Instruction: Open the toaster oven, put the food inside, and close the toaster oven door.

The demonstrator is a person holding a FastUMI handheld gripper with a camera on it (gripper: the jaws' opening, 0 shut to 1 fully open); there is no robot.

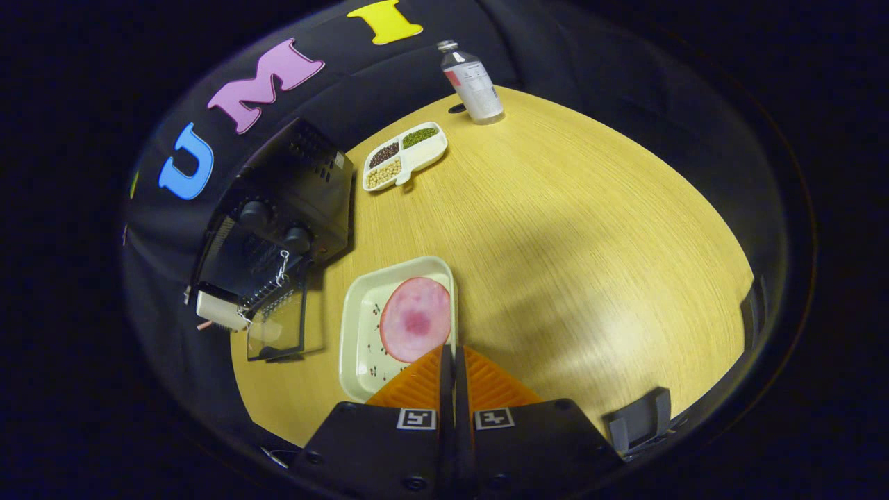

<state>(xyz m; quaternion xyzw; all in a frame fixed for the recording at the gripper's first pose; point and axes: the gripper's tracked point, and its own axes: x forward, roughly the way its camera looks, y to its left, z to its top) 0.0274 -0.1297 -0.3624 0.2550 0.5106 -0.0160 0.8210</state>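
A black toaster oven (281, 222) stands on the wooden table to the left, its glass door (278, 326) folded down open and a wire rack showing inside. A round pink slice of ham (415, 319) lies on a cream rectangular tray (361, 333) just ahead of my fingers, right of the open door. My gripper (453, 354) hangs above the tray's near edge, its orange fingers (486, 382) pressed together with nothing between them, their tips at the ham's near rim.
A white divided dish (406, 156) holding dark, green and pale beans sits far across the table. Beyond it stands a clear bottle (474, 83) with a label. Dark brackets (639, 417) jut at the table's near right edge.
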